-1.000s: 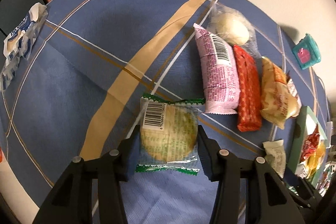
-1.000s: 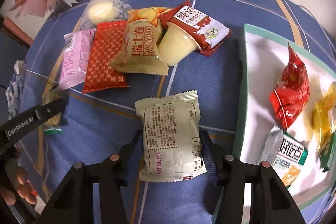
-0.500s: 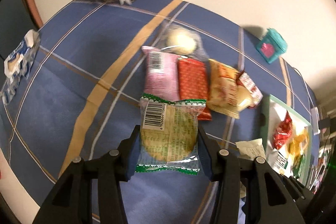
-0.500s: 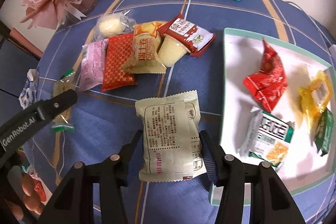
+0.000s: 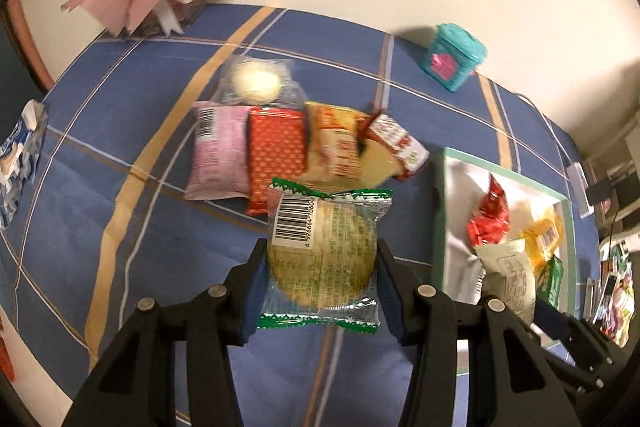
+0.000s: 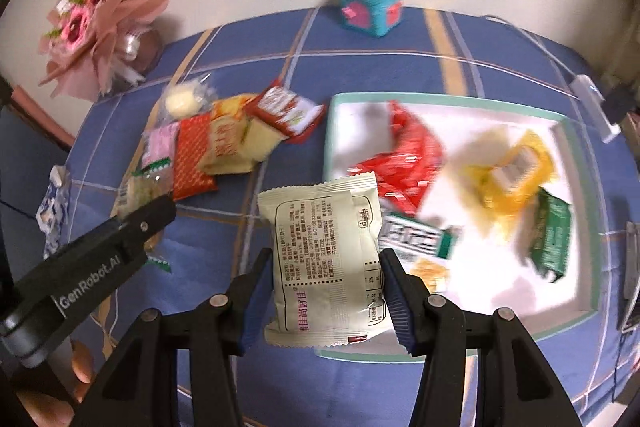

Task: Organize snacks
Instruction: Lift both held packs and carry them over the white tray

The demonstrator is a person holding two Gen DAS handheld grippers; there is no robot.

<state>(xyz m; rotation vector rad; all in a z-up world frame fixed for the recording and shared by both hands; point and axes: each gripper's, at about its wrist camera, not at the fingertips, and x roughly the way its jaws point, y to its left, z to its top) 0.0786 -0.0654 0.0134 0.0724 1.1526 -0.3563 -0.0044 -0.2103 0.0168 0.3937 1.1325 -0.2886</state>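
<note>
Fingers of our left gripper clamp a clear green-edged packet holding a round biscuit, lifted above the blue plaid-covered worktop. Our right gripper squeezes a cream foil pouch with printed text over the near edge of the white, green-rimmed tray. Beyond lies a row of snacks, among them a red patterned packet. We judge both slick wrappers could slide out, or the pouch could drop onto the rim instead of inside.
</note>
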